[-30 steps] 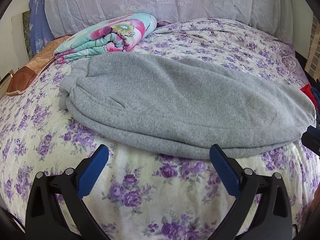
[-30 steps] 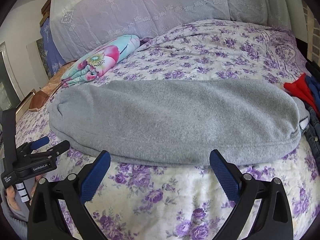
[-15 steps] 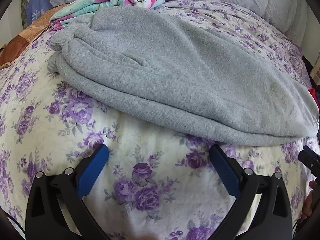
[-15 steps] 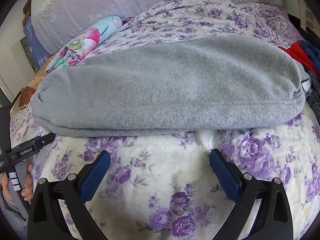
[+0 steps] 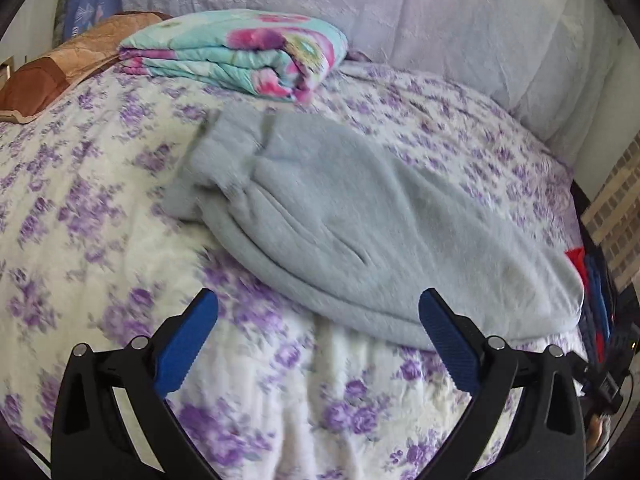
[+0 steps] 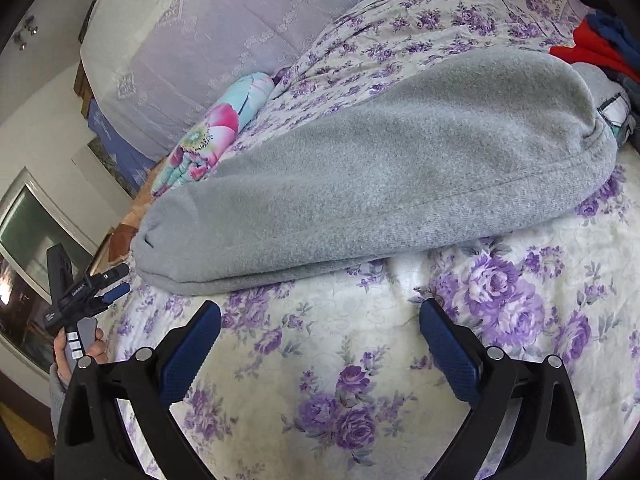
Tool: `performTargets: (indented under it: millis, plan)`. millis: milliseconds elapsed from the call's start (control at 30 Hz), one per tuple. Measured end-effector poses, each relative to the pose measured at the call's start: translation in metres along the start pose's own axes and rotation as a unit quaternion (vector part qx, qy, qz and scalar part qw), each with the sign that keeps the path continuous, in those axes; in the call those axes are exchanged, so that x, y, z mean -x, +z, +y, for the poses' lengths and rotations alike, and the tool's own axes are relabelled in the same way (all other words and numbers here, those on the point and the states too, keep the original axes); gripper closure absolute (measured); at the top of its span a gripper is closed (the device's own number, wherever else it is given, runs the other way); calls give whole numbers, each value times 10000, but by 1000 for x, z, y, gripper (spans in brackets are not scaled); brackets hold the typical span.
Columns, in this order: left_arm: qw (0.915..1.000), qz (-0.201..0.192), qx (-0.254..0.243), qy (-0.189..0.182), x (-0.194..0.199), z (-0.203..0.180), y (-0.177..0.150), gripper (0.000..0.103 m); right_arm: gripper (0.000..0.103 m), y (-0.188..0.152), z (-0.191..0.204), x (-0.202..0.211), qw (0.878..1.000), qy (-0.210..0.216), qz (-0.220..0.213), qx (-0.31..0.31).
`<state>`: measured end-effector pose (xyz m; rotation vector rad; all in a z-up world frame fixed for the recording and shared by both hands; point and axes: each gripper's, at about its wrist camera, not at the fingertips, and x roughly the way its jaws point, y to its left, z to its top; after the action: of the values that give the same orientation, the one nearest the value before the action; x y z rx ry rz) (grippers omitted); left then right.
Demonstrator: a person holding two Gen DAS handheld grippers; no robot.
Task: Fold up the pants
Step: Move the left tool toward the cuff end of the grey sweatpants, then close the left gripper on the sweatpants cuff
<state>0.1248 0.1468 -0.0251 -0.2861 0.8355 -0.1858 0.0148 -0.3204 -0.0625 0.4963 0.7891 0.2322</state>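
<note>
Grey fleece pants (image 5: 352,232) lie folded lengthwise on the purple-flowered bedspread (image 5: 100,208), leg cuffs at the left, waistband at the right. In the right wrist view the same pants (image 6: 380,176) stretch from lower left to upper right. My left gripper (image 5: 318,334) is open, its blue fingers just short of the pants' near edge, holding nothing. My right gripper (image 6: 320,338) is open too, above the bedspread (image 6: 520,280) in front of the pants. The left gripper (image 6: 90,284) also shows at the left of the right wrist view, held in a hand.
A folded floral quilt (image 5: 240,56) lies behind the pants by the lilac headboard cover (image 5: 440,20). A brown cushion (image 5: 60,72) sits at far left. Red and blue clothes (image 6: 596,44) are piled at the right, beyond the waistband.
Both grippers have pulled back and tilted, the left swinging so the cuff end sits more central. The pants have not moved. Both stay open.
</note>
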Motion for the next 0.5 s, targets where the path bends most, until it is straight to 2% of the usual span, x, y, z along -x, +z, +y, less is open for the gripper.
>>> performTargets:
  millis: [133,233,300,500]
  plan:
    - [9989,13,443,-152,-2,26,33,5,4,0,2,-2,10000,-6,-6,16]
    - [9955,152,830,-439,-16,39,49,11,4,1,1,-1,10000,36,-20,-26]
    - [9934,281,994,-504,-26,44,53,36,4,1,0,-1,10000,34,-21,-27]
    - [9936,262,1036,-363,-35,39,61,38,4,0,1,-1,10000,34,-24,-28]
